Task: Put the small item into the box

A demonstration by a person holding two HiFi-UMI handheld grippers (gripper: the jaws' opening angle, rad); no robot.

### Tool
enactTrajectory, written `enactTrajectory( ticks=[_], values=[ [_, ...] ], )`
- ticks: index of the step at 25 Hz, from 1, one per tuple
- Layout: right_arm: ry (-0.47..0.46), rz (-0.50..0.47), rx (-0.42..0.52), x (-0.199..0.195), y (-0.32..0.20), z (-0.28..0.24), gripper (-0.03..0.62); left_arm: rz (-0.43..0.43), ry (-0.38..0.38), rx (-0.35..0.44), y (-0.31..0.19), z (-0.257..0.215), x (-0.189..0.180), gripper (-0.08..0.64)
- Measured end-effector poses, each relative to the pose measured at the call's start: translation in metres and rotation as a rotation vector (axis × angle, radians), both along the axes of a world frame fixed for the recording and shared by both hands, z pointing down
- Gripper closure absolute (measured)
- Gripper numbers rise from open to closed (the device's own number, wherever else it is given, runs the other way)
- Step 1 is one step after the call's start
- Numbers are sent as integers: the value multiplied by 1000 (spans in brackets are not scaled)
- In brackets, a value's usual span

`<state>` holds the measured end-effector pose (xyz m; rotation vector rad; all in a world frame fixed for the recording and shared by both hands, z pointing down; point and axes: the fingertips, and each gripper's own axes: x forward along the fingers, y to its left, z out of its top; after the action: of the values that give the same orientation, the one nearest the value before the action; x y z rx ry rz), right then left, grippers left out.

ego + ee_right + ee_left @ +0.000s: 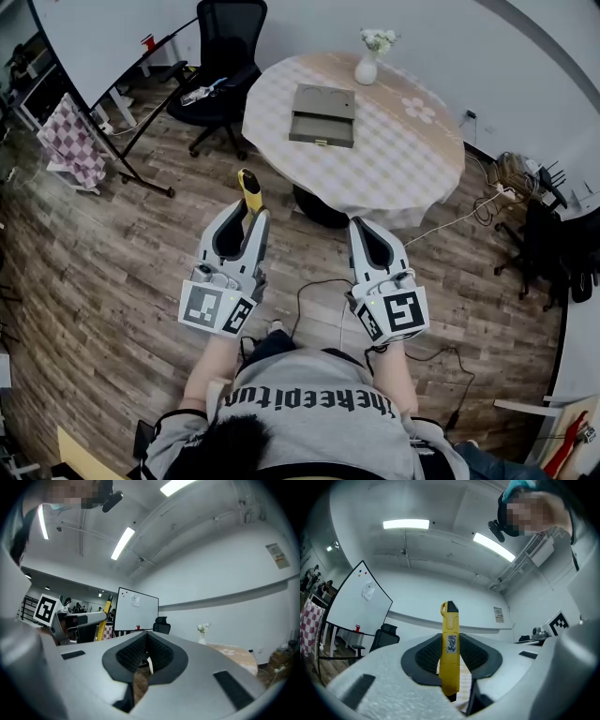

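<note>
A yellow utility knife (248, 187) stands upright between the pads of my left gripper (251, 214), which is shut on it; its black tip pokes out past the fingers. In the left gripper view the knife (450, 644) fills the middle of the jaws, pointing up at the ceiling. My right gripper (367, 232) hovers beside it, jaws together with nothing between them. The flat grey-green box (322, 114) lies on the round table (412, 164), well ahead of both grippers. The right gripper view shows the right gripper (146, 660) and, off to its left, the knife (100, 626).
A white vase of flowers (367, 64) stands behind the box. A black office chair (225, 56) sits left of the table, with a whiteboard on a stand (103, 47) and a checkered cloth (73, 141) further left. Cables (459, 220) trail over the wooden floor.
</note>
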<state>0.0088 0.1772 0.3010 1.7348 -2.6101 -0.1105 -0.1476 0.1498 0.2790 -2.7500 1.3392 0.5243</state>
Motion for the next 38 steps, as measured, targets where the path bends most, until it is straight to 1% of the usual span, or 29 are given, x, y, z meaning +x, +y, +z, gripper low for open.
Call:
enactTrajectory(
  ticks=[11,17,25,35,38],
  values=[
    [-34,61,14,-25,-29,2,586,84,6,16,-37,0,-20,436],
    [-22,91,3,-34,-33,8,586,113,13,13,-50,4,-29,436],
    [-22,109,-19,-25,-51,12,586,136,21,-6,-70,7,-21,436],
    [-33,64,-21,-10,-110,7,586,115,16,-6,-119,1,-2,436],
    [-36,47,-19,4,-124,7,586,103,21,-5,-130,-1,11,436]
  ],
)
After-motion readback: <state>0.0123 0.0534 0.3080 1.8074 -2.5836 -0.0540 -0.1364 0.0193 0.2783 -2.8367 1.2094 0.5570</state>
